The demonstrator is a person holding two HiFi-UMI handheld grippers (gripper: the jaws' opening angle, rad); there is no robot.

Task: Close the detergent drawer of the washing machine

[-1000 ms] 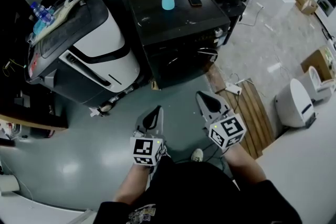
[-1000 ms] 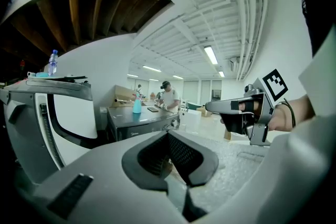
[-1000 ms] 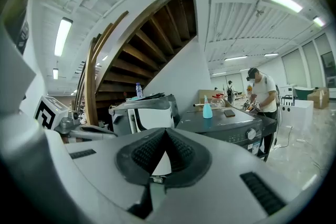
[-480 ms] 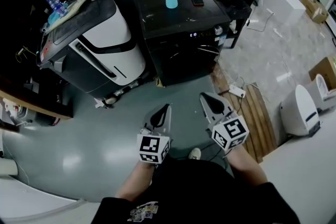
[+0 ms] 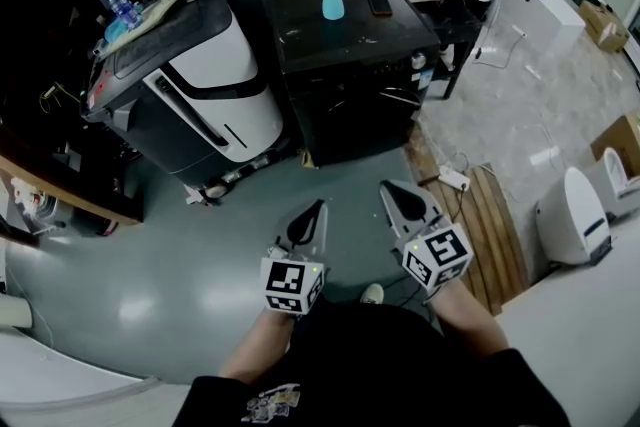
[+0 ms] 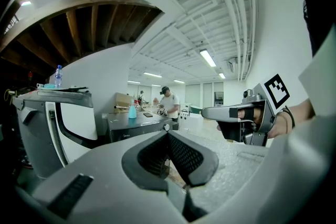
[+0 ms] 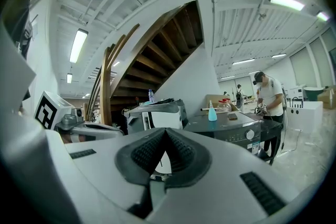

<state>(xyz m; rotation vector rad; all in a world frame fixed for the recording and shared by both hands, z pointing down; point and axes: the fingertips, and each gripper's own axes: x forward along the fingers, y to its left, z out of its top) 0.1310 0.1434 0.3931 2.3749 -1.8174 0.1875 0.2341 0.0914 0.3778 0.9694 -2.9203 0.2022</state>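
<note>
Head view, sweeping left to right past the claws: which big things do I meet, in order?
Grey-and-white machine → black washing machine → wooden slatted platform → white rounded appliance.

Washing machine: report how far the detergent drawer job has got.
Done: nothing visible; the drawer's state can't be made out on the black washing machine. In hand: the left gripper and right gripper are shut, empty, held over the floor short of the machine. Left: reach its front and, if the drawer is out, push it in.
</note>
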